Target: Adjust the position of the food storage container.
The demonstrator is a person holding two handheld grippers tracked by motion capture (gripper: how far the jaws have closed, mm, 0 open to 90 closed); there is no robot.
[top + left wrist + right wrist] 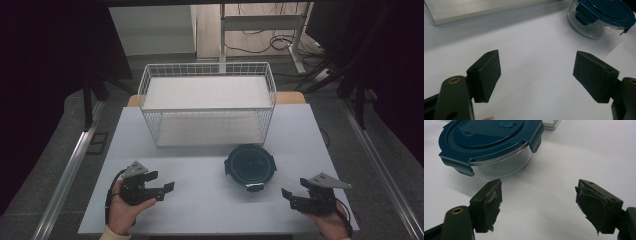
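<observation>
Centrally, a pale grey worktop carries everything, seen from above. At its far edge stands a white wire basket, rectangular, with two flat white shelves, one at the top and one at the bottom.

Just in front of the basket, right of centre, sits a round glass container. Its lid is dark teal plastic, round, with four clip flaps spaced around the rim, all folded down against the glass. From above, faint raised rings show on the lid. In the right gripper view the container appears from the side: a clear, low, straight-walled bowl with nothing visible inside, the lid overhanging its rim, and a small raised tab near the lid's centre. In the left gripper view the container sits at the top right corner, partly cut off.

Nearer the person, a hand holds the left gripper at the lower left of the worktop, well apart from the container. Its jaws stand apart with only bare worktop between them.

At the lower right, the right gripper points toward the container, near it but not touching. Its jaws are also spread, grasping nothing; their black pads look frayed and torn.
</observation>
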